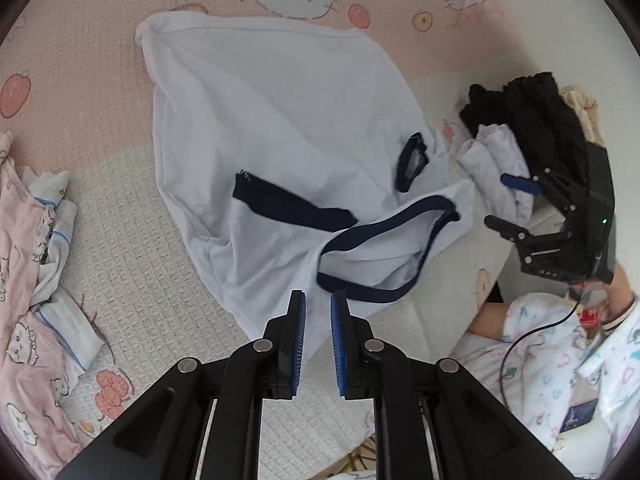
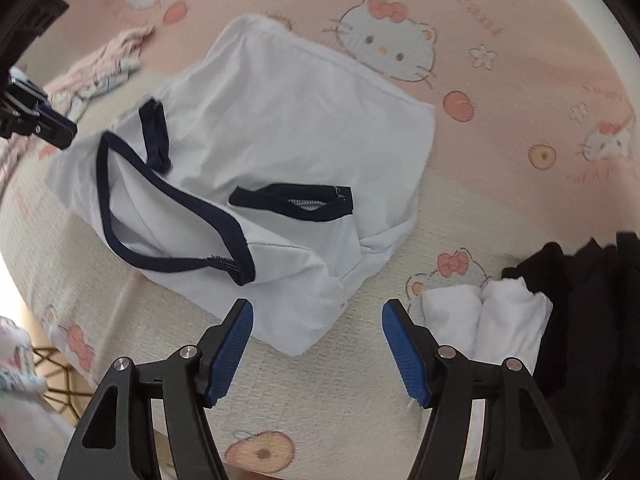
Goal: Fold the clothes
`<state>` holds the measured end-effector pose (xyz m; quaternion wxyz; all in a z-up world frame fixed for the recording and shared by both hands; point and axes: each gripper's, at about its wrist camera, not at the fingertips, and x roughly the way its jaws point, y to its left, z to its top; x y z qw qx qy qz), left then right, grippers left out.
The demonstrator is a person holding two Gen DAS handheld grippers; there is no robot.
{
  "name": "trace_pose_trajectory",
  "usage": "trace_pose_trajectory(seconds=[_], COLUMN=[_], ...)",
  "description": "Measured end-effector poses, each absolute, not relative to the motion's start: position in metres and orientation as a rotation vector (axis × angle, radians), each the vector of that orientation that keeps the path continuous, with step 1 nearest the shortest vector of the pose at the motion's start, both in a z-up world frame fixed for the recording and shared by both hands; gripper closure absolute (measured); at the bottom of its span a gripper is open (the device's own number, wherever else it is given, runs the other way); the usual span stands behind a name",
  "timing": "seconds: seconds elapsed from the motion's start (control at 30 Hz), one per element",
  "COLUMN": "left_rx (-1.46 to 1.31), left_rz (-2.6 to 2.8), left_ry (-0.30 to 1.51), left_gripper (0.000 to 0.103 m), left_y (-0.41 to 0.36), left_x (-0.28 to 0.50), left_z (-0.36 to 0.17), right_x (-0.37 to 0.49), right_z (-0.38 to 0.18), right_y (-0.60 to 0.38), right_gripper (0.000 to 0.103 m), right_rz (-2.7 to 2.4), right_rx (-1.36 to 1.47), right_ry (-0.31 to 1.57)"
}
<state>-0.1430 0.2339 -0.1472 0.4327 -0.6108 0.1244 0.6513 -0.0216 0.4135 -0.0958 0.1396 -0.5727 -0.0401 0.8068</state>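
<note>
A white T-shirt (image 1: 280,120) with navy collar and sleeve trim lies crumpled on the pink cartoon-cat bedsheet (image 1: 80,60). Its navy collar (image 1: 384,240) faces me. My left gripper (image 1: 318,296) hovers at the shirt's near edge, its blue pads a narrow gap apart with nothing pinched. The right wrist view shows the same T-shirt (image 2: 280,120) spread ahead. There my right gripper (image 2: 317,308) stands wide open just before the shirt's near corner, holding nothing. The left gripper (image 2: 52,128) appears at that view's left edge, beside the shirt's shoulder. The right gripper (image 1: 502,204) shows at right in the left wrist view.
A black garment (image 2: 592,288) and a folded white cloth (image 2: 488,324) lie to the right. Pink patterned clothes (image 1: 24,280) are piled at the left. A person's patterned sleeve (image 1: 540,340) is at lower right. The bed's edge (image 2: 60,344) runs near me.
</note>
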Motion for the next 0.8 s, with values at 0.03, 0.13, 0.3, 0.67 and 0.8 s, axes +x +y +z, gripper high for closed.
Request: trace_pose_trajectory(seconds=[0.03, 0.13, 0.3, 0.67, 0.8], left_rx=[-1.527, -1.535, -1.561, -1.636, -1.628], left_rz=[1.619, 1.605, 1.605, 1.563, 1.583], left_ry=[0.318, 0.329, 0.354, 0.288, 0.326], left_gripper=[0.092, 0.092, 0.092, 0.083, 0.027], left_y=[0.235, 0.236, 0.24, 0.232, 0.234], left_x=[-0.143, -0.143, -0.147, -0.157, -0.156], left_z=[-0.151, -0.158, -0.166, -0.17, -0.17], right_x=[-0.024, -0.031, -0.042, -0.052, -0.05], right_z=[-0.099, -0.107, -0.121, -0.141, -0.141], right_y=[0.414, 0.416, 0.421, 0.426, 0.428], right_gripper=[0.037, 0.037, 0.037, 0.037, 0.038], right_rz=[2.331, 2.33, 2.335, 2.399, 2.406], right_rx=[-1.671, -1.72, -1.791, -1.836, -1.798], right_ry=[-0.127, -0.159, -0.193, -0.148, -0.064])
